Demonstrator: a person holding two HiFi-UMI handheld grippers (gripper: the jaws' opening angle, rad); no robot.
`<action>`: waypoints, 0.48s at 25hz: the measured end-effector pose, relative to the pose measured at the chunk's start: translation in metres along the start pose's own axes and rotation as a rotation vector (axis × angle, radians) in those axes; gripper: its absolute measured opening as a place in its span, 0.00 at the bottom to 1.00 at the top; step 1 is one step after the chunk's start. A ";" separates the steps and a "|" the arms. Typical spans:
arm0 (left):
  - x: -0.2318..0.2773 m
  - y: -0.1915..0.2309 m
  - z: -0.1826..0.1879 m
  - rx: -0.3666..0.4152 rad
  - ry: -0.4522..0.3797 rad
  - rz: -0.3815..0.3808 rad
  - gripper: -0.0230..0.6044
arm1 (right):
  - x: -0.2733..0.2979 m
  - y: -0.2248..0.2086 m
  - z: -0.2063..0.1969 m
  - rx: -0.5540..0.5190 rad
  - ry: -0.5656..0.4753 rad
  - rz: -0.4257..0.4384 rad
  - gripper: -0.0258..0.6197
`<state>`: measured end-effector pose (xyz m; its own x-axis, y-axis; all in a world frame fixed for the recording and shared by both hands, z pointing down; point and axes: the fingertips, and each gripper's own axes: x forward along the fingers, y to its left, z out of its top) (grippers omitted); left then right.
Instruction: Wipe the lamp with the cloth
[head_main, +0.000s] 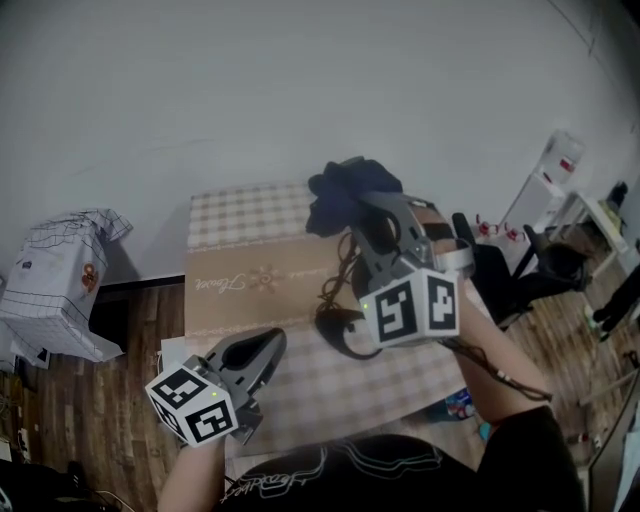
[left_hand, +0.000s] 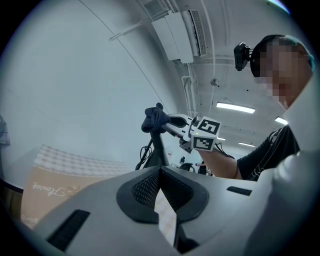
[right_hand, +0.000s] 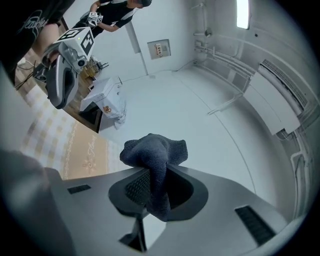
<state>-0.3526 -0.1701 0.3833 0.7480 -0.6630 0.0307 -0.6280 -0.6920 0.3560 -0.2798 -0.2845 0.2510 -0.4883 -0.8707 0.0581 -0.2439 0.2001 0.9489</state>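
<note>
A black desk lamp stands on the checkered table (head_main: 240, 222); its round base (head_main: 340, 332) and thin stem (left_hand: 159, 146) show, with a black cable beside the stem. My right gripper (head_main: 368, 212) is raised at the top of the lamp, shut on a dark blue cloth (head_main: 342, 193) that covers the lamp's head. In the right gripper view the cloth (right_hand: 156, 154) bulges out between the jaws of the gripper (right_hand: 152, 176). My left gripper (head_main: 266, 348) hovers low over the table's front left, shut on nothing (left_hand: 160, 173), apart from the lamp.
A white box draped with plaid fabric (head_main: 62, 285) sits on the wooden floor to the left. A black office chair (head_main: 540, 265) and white shelving (head_main: 552, 172) stand to the right. A pale wall runs close behind the table.
</note>
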 end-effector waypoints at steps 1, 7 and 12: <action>0.000 0.001 -0.003 -0.008 0.004 0.005 0.03 | 0.000 0.003 -0.002 0.006 0.008 -0.001 0.13; -0.006 -0.002 -0.012 -0.039 0.005 0.027 0.03 | 0.000 0.023 -0.011 -0.011 0.057 -0.005 0.13; -0.010 -0.011 -0.021 -0.059 0.010 0.039 0.03 | -0.004 0.042 -0.021 -0.048 0.094 -0.005 0.13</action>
<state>-0.3492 -0.1502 0.3984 0.7252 -0.6864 0.0547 -0.6434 -0.6472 0.4088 -0.2708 -0.2815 0.2973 -0.4055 -0.9106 0.0802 -0.2041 0.1757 0.9630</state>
